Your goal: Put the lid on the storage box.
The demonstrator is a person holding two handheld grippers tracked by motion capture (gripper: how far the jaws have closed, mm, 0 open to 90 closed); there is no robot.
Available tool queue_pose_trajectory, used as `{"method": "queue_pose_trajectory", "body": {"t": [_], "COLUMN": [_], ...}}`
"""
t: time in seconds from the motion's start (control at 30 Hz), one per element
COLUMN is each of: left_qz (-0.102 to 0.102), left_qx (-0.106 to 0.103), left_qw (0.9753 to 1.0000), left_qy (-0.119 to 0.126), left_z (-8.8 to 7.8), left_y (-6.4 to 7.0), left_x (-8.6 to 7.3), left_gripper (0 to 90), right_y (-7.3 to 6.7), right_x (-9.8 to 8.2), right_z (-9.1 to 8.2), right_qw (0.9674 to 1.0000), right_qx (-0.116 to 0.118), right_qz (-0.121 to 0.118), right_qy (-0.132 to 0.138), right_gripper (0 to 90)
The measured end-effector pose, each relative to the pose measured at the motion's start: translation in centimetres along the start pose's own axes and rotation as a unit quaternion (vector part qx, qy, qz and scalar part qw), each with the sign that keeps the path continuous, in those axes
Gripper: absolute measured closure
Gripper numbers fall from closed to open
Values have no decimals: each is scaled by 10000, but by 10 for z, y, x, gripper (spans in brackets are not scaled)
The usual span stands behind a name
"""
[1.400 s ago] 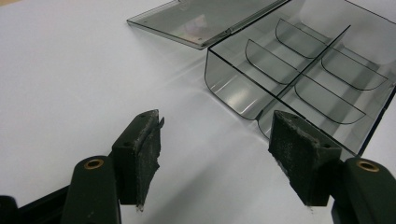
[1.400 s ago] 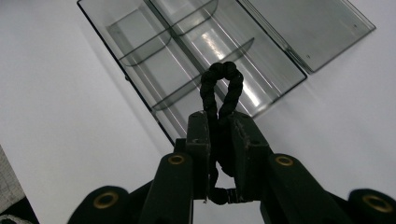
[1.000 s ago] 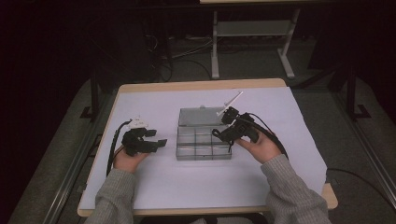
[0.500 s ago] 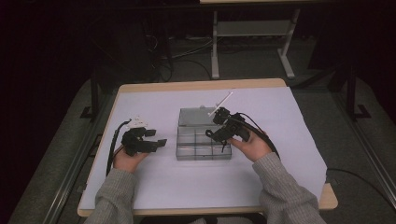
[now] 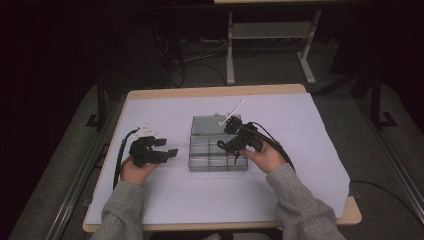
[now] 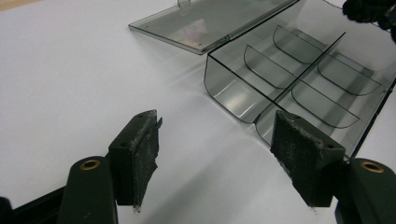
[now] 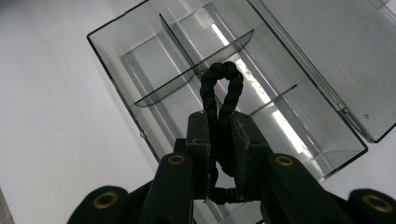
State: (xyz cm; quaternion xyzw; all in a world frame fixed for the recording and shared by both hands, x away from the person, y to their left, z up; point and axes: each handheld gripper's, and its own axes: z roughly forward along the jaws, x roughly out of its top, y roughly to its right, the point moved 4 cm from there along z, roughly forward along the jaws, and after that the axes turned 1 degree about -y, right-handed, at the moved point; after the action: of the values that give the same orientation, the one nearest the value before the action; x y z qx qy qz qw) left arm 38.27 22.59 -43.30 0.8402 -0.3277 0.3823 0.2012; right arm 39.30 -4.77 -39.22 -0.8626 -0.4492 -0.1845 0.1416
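High view first: one clear plastic box (image 5: 218, 155) lies mid-table with its one lid (image 5: 210, 125) folded flat on the far side, and two hand-held claws work beside it, the left claw (image 5: 167, 148) and the right claw (image 5: 226, 146). One white sheet (image 5: 310, 145) covers the tabletop, and a single thin white stick (image 5: 232, 112) lies slanted just past the right claw, at the lid's far edge.

From the right gripper view, the box has a long wall down its middle and curved cross dividers, and the compartments in sight have nothing in them. The count of compartments is hard to fix from that view; in the left gripper view two rows of three show.

Right claw: its jaws stand narrow, pressed on one black braided cord loop (image 7: 222, 88). The loop rises from between the pads (image 7: 201, 140) and its rounded end pokes out ahead of the tips, hanging directly over the box's dividers, above a compartment near the middle wall. Whether the loop touches a divider I cannot tell.

Left claw (image 6: 215, 154): its jaws stand wide apart with nothing between them and bare sheet below. The box's near rounded corner (image 6: 233, 100) lies just ahead of it, closer to one pad (image 6: 299, 154) than the other, not touching.
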Motion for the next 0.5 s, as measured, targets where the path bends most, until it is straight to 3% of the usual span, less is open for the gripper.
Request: {"method": "queue_pose_trajectory", "body": {"t": [0.27,0.5], "left_qz": [-153,-134], "left_qx": [-52,-23], "left_qw": [9999,9999], "left_qy": [54,17], "left_z": [-3,-2], "left_y": [0,1], "left_x": [0,-1], "left_gripper": [314,313], "right_y": [5,6], "right_x": [-6,-14], "right_z": [12,16], "right_qw": [9999,9997], "right_qx": [100,131], "right_qz": [109,165], "right_qy": [-53,-92], "right_gripper": [779,779]}}
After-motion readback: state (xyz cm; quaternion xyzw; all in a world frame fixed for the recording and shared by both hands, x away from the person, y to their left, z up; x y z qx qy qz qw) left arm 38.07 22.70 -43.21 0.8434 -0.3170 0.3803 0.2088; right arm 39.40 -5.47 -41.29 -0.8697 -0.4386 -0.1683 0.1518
